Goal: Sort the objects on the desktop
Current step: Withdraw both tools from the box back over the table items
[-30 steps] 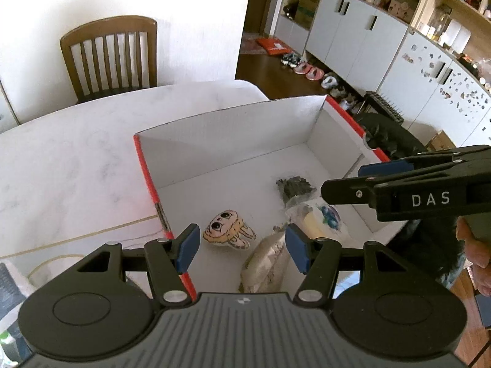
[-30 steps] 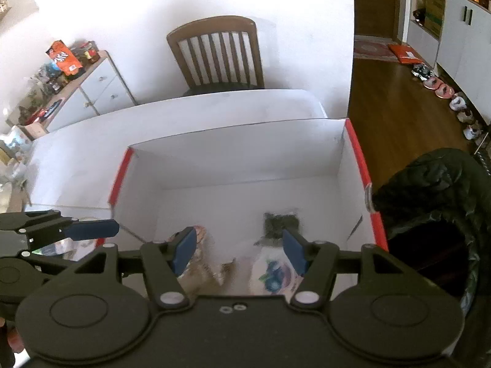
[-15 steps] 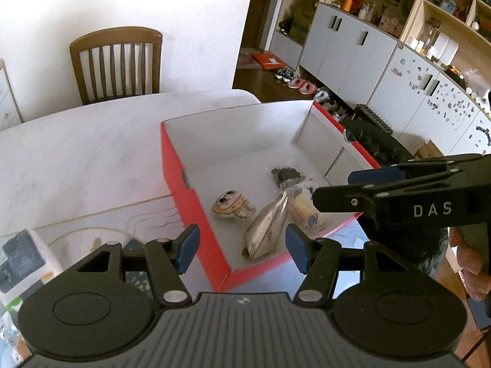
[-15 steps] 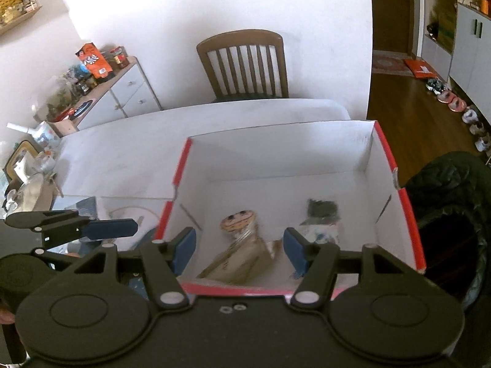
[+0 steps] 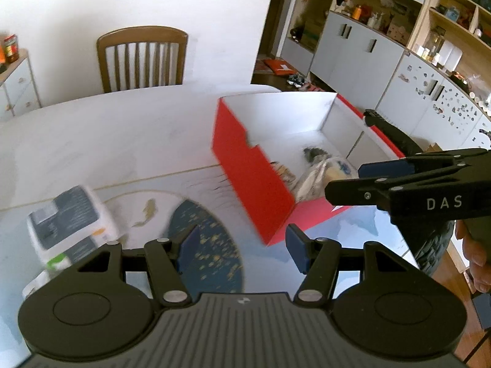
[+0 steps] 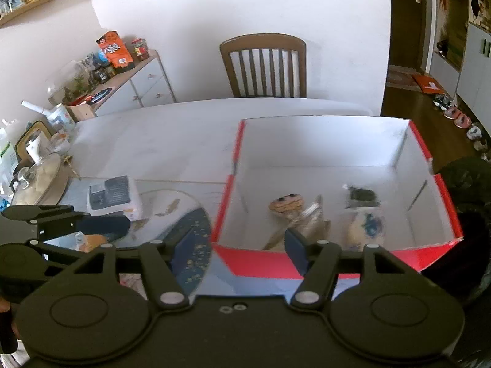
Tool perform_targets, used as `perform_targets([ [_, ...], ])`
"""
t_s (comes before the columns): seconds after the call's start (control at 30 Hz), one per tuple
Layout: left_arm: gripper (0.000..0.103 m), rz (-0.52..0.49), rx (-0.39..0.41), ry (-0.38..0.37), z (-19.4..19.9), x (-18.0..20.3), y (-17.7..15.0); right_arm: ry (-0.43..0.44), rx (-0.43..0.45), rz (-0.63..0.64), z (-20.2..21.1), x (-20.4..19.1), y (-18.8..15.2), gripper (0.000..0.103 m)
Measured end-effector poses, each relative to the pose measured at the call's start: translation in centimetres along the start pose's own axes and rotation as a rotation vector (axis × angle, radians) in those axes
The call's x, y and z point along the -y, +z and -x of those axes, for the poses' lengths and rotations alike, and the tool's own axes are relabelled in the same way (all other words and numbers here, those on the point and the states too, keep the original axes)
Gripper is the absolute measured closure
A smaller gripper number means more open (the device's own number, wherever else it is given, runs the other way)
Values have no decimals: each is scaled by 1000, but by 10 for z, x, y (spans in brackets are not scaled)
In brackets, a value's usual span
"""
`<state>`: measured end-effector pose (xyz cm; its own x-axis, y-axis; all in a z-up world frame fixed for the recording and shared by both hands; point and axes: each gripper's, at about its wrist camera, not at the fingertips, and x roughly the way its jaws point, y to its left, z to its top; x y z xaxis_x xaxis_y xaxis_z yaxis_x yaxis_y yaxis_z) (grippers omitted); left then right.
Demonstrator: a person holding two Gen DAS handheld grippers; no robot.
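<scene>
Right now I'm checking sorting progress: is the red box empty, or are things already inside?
Not empty. The red box holds a round face toy and some bags on its white floor.

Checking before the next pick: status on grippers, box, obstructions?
Left gripper open, empty. Right gripper open, empty, jaws just widened. Red box holds several items; white carton remains on table. Nothing blocking it.

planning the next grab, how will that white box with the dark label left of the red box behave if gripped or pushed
The white box looks like stiff printed card with flat faces, so it should probably hold shape. It sits flat on the table, so a push likely slides it rather than rolling. Weight cannot be judged.
</scene>
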<state>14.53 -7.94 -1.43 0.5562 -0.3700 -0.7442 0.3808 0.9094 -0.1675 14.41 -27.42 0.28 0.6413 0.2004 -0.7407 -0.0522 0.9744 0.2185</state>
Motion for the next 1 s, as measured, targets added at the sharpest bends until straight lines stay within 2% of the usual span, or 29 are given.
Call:
perform_targets([
  [0.43, 42, 29, -3, 63, 34, -82, -47, -10, 2, 63, -17, -74, -30, 36],
  [0.5, 43, 43, -7, 70, 37, -94, -52, -8, 5, 86, -19, -85, -34, 33],
  [0.8, 42, 90, -44, 116, 42, -143, -74, -12, -14, 88, -34, -118, -52, 31],
  [0.83, 42, 95, -47, 122, 42, -147, -76, -14, -20, 92, -37, -121, -55, 31],
  [0.9, 28, 109, -51, 137, 41, -156, -81, -23, -29, 111, -42, -129, -61, 31],
  [1.0, 27, 124, -56, 145, 40, -169, -87, -29, -43, 128, -51, -139, -69, 31],
])
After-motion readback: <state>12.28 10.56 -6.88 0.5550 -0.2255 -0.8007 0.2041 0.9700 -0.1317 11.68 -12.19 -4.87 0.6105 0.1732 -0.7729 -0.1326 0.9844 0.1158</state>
